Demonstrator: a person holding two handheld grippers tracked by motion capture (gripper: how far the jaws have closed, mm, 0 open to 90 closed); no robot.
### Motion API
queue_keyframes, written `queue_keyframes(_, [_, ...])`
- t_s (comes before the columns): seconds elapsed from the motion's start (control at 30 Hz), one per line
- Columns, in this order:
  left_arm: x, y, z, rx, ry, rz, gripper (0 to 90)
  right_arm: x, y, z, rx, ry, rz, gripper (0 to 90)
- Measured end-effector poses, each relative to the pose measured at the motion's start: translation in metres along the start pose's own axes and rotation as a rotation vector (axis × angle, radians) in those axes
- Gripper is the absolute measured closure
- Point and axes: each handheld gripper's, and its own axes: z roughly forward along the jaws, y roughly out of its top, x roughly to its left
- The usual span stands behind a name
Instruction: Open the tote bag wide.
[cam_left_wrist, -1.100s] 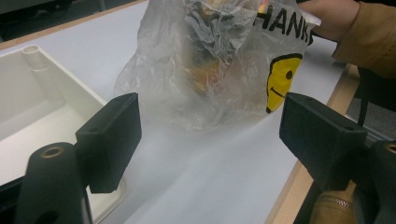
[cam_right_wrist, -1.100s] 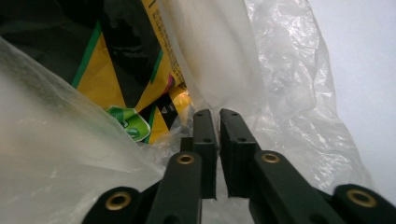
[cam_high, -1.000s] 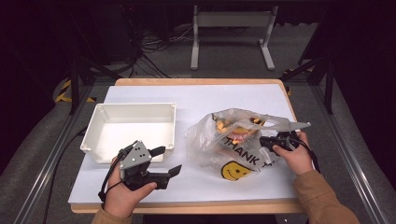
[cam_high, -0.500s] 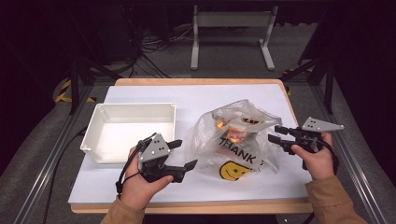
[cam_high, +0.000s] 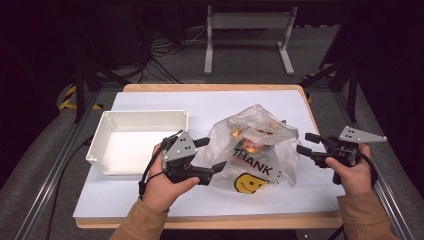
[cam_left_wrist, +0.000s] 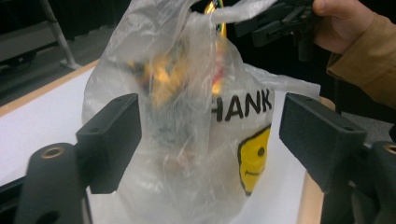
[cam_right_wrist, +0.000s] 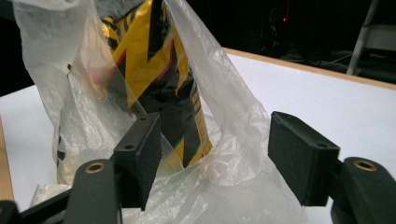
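a clear plastic bag, printed with a yellow smiley face, is stood on the white table between the two tongs. the left gripper is held just beside the bag's left flank, jaws spread with nothing pinched. the right gripper is held just off the bag's right side; its jaws have just been opening and are spread, with loose film seen between them but not pressed. a yellow-and-black snack packet is seen inside the bag. a white tray is set beyond the left gripper.
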Motion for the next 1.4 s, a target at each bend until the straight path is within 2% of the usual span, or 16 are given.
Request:
queue_keyframes(0.2, [-0.002,0.01,0.016,-0.02,-0.004,0.017,20.3,-0.001,0.002,-0.007,-0.021,-0.005,0.004,33.8])
queue_keyframes(0.33, [-0.003,0.015,0.023,-0.048,0.029,0.028,18.3,-0.002,0.002,-0.012,-0.03,-0.007,0.012,33.0])
queue_keyframes(0.37, [-0.003,0.016,0.026,-0.053,0.021,0.017,17.7,-0.003,0.002,-0.014,-0.038,-0.006,0.014,32.4])
queue_keyframes(0.5, [0.0,0.023,0.036,-0.053,0.038,0.049,13.3,-0.004,0.001,-0.018,-0.052,-0.001,0.027,31.2])
queue_keyframes(0.63, [0.002,0.025,0.042,-0.05,0.044,0.055,8.3,-0.004,0.001,-0.018,-0.055,0.001,0.03,30.6])
queue_keyframes(0.8, [0.01,0.031,0.05,-0.049,0.046,0.062,6.4,-0.004,0.001,-0.018,-0.059,0.0,0.036,28.7])
queue_keyframes(0.87, [0.014,0.032,0.054,-0.051,0.066,0.076,4.7,-0.004,0.001,-0.018,-0.062,-0.002,0.036,27.0])
queue_keyframes(0.97, [0.016,0.034,0.061,-0.063,0.072,0.069,3.7,-0.005,0.0,-0.017,-0.068,-0.001,0.046,25.8])
queue_keyframes(1.1, [0.013,0.038,0.071,-0.048,0.079,0.111,3.0,-0.006,0.0,-0.017,-0.072,-0.003,0.05,25.1])
queue_keyframes(1.23, [0.014,0.041,0.077,-0.029,0.101,0.136,4.0,-0.007,0.0,-0.02,-0.089,-0.008,0.06,24.3])
queue_keyframes(1.3, [0.015,0.041,0.079,-0.024,0.114,0.136,5.5,-0.007,0.0,-0.02,-0.092,-0.003,0.061,24.3])
queue_keyframes(1.37, [0.017,0.041,0.08,-0.018,0.111,0.13,9.7,-0.007,0.0,-0.021,-0.093,0.0,0.062,24.4])
queue_keyframes(1.4, [0.018,0.04,0.079,-0.015,0.106,0.127,15.7,-0.007,0.0,-0.021,-0.094,0.002,0.062,24.5])
